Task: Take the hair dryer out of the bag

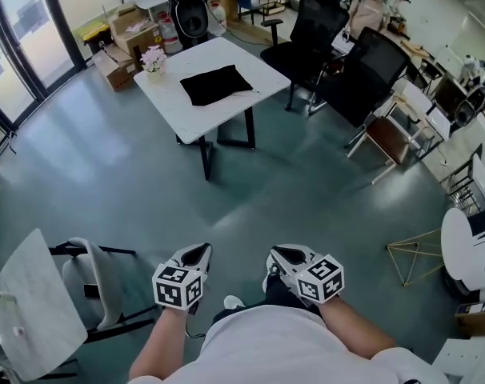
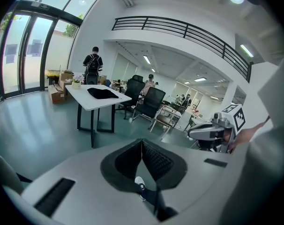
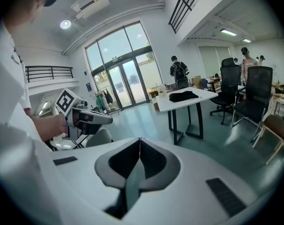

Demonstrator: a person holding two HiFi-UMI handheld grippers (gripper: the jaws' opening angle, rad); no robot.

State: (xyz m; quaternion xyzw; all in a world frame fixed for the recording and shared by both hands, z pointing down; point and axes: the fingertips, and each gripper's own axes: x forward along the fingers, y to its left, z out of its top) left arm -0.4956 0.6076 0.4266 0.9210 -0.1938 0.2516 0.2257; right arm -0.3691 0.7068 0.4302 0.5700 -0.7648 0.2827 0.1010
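Black fabric bag: lies flat on white rectangular surface, well ahead of both pairs of fingers. Left gripper: fingers closed together, holding nothing. Right gripper: fingers closed together, holding nothing, near the left.

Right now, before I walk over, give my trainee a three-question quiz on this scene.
1. True or false: the flat black fabric bag lies on the white square table.
2. What stands on the table corner nearest the brown cardboard boxes? A) small pot of pink flowers B) a mug C) a lamp
3. Fill in: the left tool and right tool are both ___ and hold nothing.
Key: 1 true; 2 A; 3 shut.
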